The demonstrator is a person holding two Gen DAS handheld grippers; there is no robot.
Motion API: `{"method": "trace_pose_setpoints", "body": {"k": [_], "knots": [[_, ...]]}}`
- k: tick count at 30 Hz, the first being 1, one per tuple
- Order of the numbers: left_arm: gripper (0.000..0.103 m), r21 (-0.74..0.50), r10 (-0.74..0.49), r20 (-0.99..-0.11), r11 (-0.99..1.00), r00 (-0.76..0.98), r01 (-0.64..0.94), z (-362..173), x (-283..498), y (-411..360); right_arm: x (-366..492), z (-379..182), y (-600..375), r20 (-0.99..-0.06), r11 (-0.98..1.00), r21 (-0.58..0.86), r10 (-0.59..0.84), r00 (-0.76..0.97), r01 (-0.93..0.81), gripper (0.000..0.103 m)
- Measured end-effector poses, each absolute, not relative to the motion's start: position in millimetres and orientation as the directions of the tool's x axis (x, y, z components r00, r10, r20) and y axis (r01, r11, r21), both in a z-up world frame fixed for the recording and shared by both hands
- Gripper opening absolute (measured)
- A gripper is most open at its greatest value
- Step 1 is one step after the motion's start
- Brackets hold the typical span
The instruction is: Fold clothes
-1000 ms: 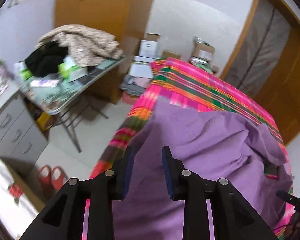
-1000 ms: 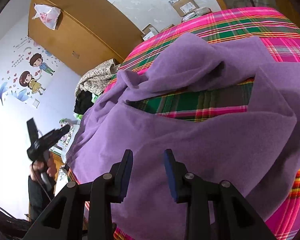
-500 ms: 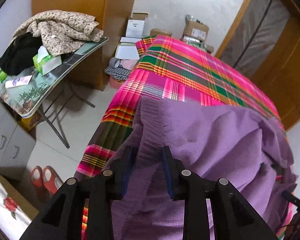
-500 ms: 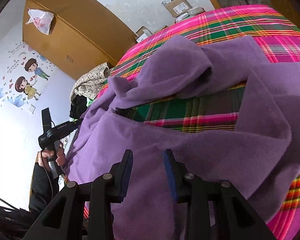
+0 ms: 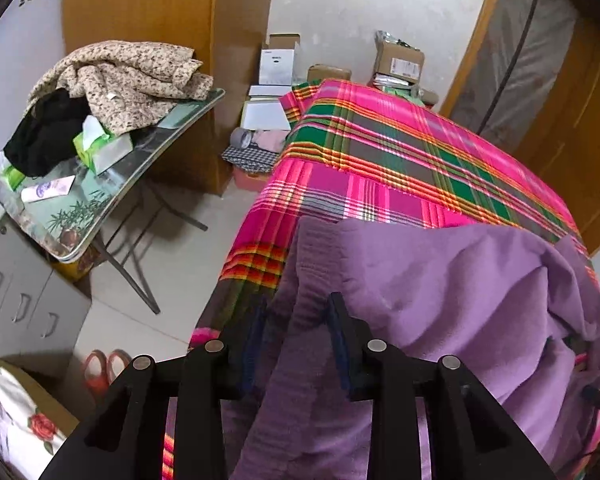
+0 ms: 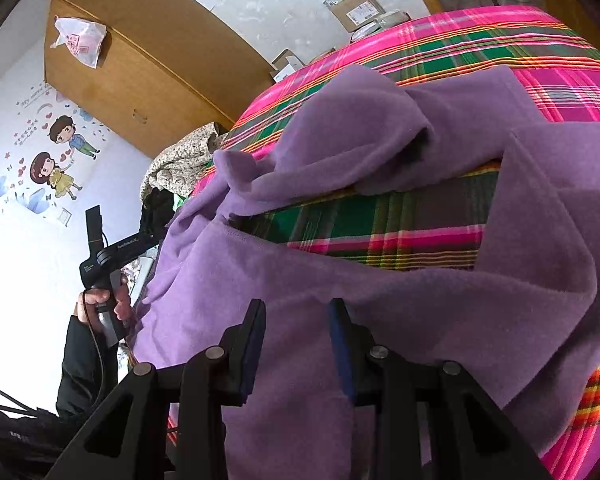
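Note:
A purple fleece garment (image 5: 440, 292) lies crumpled on a bed covered with a pink and green plaid sheet (image 5: 380, 152). My left gripper (image 5: 296, 320) is open at the bed's near left corner, and the garment's ribbed hem (image 5: 312, 264) runs between its fingers. In the right wrist view the same garment (image 6: 380, 128) is bunched, with a strip of plaid sheet (image 6: 380, 232) showing through a gap in it. My right gripper (image 6: 296, 320) is open and low over the near edge of the cloth. At the left, a hand (image 6: 100, 300) holds the other gripper's handle.
A folding table (image 5: 100, 208) left of the bed carries a heap of clothes (image 5: 120, 76) and tissue packs. Grey drawers (image 5: 20, 300) and red slippers (image 5: 104, 364) are below it. Cardboard boxes (image 5: 276, 64) stand beyond the bed's far end, beside a wooden wardrobe (image 5: 140, 0).
The left gripper has dropped and come in on the garment's ribbed hem, which now lies between its fingers. The right gripper has edged closer to the cloth. Both stay at the same width.

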State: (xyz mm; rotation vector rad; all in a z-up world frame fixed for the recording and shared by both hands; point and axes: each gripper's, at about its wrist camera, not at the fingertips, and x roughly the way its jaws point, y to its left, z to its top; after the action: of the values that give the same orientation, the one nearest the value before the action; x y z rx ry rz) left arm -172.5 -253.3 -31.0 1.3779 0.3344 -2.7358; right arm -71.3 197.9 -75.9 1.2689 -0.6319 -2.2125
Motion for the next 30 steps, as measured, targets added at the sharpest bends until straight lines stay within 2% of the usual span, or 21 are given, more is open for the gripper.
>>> {"method": "trace_pose_setpoints", "body": {"k": [3,7,11,12,15,17,30], "knots": [[0.040,-0.181,0.063,-0.802,-0.973,-0.595,0.141,-36.3,-176.3,-256.8,-70.6,-75.2,197.8,-0.642,-0.762,0.616,-0.632,-0.435,0.199,0.033],[0.041,-0.220,0.111,-0.806,-0.968,-0.581,0.120,-41.6,-180.4,-261.1,-71.0,-75.6,197.3,-0.643,-0.763,0.616,-0.630,-0.435,0.195,0.033],[0.041,-0.204,0.114,-0.812,-0.974,-0.573,0.096,-44.4,-178.3,-255.4,-71.0,-76.5,196.0,-0.645,-0.763,0.616,-0.631,-0.432,0.194,0.033],[0.040,-0.196,0.110,-0.813,-0.976,-0.572,0.091,-44.3,-177.4,-253.7,-71.3,-76.9,195.6,-0.645,-0.763,0.617,-0.630,-0.432,0.193,0.033],[0.020,-0.188,0.113,-0.812,-0.979,-0.573,0.074,-42.2,-174.0,-247.7,-72.3,-78.1,194.1,-0.647,-0.764,0.617,-0.629,-0.430,0.189,0.033],[0.016,-0.154,0.090,-0.805,-0.986,-0.587,0.061,-37.6,-171.3,-241.8,-72.6,-78.4,193.2,-0.649,-0.764,0.617,-0.629,-0.429,0.189,0.033],[0.012,-0.017,-0.145,-0.648,-0.979,-0.748,0.204,6.3,-205.0,-263.3,-73.9,-76.2,195.6,-0.647,-0.772,0.609,-0.617,-0.448,0.182,0.033]]}}
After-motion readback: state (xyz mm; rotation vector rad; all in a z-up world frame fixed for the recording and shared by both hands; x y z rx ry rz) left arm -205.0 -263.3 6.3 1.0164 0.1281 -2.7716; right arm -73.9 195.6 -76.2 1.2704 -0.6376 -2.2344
